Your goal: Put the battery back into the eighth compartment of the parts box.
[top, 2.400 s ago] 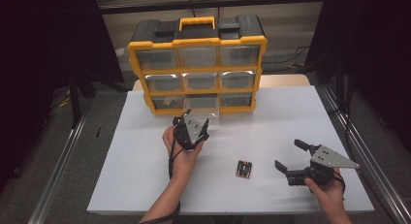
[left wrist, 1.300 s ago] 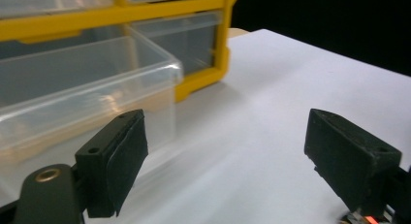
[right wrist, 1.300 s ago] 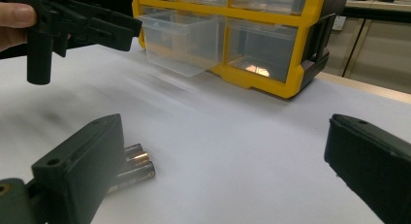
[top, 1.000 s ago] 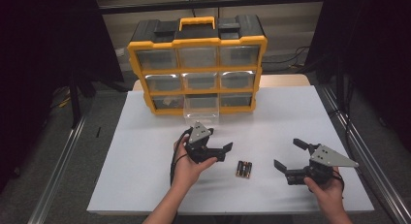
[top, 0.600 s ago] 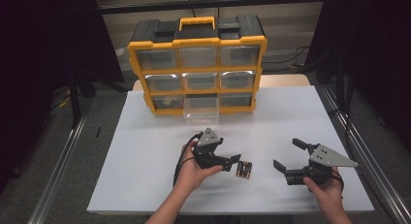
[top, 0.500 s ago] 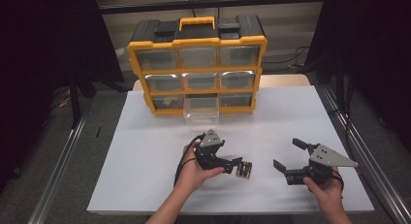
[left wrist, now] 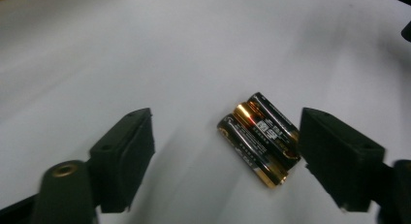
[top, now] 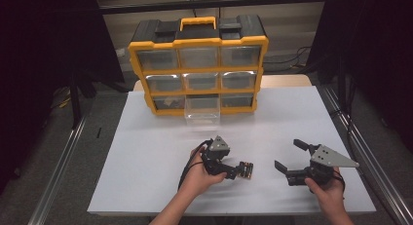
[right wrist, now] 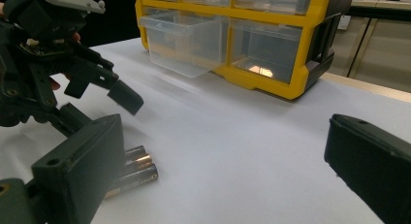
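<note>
Jaws closing, left gripper (left wrist: 223, 151) | batteries (left wrist: 259, 137) between (seemingly untouched) | white table (top: 160, 152) around

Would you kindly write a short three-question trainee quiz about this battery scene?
1. True or false: the left hand-held gripper is clamped on the batteries.
2. How many batteries lie bundled on the white table?
3. Which drawer of the yellow organizer is pulled out? A bottom middle drawer; B top left; C middle right.

Key: 1 false, its jaws are open around them; 2 three; 3 A.

Lab: aluminium frame (top: 53, 186), black curtains (top: 44, 64)
</note>
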### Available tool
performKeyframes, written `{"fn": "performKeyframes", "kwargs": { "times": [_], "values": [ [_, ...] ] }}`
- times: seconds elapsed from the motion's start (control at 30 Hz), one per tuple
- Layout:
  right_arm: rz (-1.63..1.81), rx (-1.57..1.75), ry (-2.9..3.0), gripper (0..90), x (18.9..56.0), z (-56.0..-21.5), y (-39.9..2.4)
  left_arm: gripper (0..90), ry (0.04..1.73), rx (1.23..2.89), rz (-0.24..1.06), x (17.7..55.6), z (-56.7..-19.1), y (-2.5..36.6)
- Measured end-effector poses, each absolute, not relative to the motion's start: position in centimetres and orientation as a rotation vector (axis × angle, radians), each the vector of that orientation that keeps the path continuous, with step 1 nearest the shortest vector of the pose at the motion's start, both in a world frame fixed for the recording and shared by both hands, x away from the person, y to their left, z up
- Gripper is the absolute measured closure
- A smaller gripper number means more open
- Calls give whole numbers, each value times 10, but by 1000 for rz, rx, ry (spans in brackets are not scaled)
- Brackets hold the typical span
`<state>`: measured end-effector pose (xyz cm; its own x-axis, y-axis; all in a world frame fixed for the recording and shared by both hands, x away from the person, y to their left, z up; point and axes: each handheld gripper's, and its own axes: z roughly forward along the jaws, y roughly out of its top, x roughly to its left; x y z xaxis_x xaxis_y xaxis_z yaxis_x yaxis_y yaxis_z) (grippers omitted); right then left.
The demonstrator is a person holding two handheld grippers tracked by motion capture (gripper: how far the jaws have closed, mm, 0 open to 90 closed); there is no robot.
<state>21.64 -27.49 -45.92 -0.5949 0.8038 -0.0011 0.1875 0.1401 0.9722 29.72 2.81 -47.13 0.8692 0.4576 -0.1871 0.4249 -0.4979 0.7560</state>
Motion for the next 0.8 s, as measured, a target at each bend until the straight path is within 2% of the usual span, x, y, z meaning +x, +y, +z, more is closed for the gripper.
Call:
{"fn": "performKeyframes", "kwargs": {
  "times": [0.17, 0.2, 0.47, 0.8],
  "values": [
    [1478, 948, 1884, 5, 217, -459, -274, 302, 652, 2193, 74, 295, -477, 25],
    [1479, 947, 1885, 4, 217, -460, -274, 313, 678, 2214, 116, 294, -477, 25],
    [1481, 950, 1883, 4, 217, -460, -275, 366, 684, 2176, 12, 293, -479, 23],
    [1477, 951, 1883, 5, 217, -460, -275, 603, 717, 2224, 41, 292, -478, 23]
  ]
}}
